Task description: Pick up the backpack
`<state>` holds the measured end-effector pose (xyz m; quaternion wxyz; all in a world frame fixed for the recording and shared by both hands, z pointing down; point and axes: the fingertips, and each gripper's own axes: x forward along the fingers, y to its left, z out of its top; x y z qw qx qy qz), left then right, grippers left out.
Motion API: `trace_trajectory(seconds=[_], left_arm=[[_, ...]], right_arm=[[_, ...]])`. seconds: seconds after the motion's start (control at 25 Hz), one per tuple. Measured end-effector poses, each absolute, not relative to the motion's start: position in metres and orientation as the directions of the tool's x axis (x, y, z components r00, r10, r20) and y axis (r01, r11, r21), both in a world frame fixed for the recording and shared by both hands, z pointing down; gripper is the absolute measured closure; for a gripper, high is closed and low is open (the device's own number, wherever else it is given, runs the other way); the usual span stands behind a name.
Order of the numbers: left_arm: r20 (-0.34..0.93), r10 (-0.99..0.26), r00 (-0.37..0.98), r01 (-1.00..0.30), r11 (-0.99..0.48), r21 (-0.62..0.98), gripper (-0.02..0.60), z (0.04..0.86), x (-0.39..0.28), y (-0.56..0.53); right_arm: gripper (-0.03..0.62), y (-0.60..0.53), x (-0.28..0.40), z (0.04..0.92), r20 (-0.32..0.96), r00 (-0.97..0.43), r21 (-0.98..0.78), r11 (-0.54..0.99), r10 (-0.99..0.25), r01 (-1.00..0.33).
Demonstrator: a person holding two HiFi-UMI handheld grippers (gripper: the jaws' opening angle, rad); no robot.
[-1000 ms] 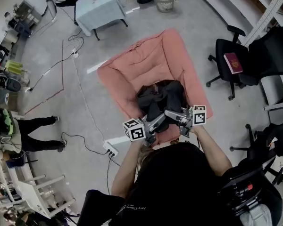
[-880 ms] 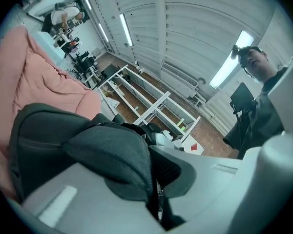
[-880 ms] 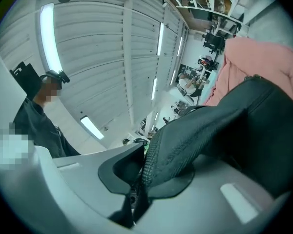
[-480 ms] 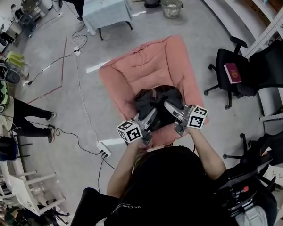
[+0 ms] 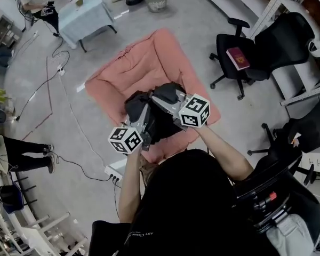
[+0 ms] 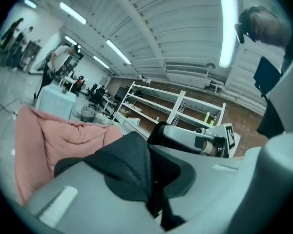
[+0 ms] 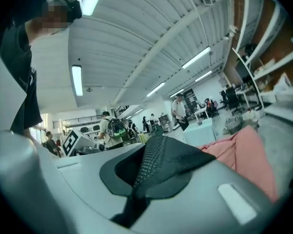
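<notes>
Grey concrete floor with a pink floor cushion, trailing black cables, a cloth-covered table and black office chairs. White shelving stands under ceiling strip lights.

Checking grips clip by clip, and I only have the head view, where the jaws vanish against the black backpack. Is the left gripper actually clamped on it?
Observer: Yes. The left gripper view shows the left gripper shut on a fold of the backpack, with dark fabric pinched between the jaws and bulging out past them.
Operator: And the right one?
Observer: The right gripper view shows the right gripper shut on the backpack too. The part it pinches has a mesh texture and stands up between the jaws.
</notes>
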<state>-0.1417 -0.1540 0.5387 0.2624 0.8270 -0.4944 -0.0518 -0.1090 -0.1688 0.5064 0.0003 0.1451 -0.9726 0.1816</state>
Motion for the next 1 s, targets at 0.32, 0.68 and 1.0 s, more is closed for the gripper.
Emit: trace_trajectory(seconds=[0.32, 0.68, 1.0], left_arm=[[0.118, -0.928, 0.353, -0.934, -0.341, 0.108, 0.566, 0.427, -0.138, -0.173], [-0.097, -0.983, 0.158, -0.98, -0.144, -0.137, 0.568, 0.301, -0.135, -0.157], [-0.081, -0.995, 0.049, -0.992, -0.039, -0.12, 0.568, 0.291, -0.158, -0.15]], right_arm=[[0.568, -0.181, -0.086, 0.392, -0.076, -0.892, -0.033, 0.895, -0.446, -0.444], [0.568, -0.175, -0.068, 0.27, -0.294, -0.703, 0.144, 0.697, -0.648, -0.702], [0.568, -0.167, -0.09, 0.259, -0.315, -0.687, 0.246, 0.643, -0.655, -0.726]])
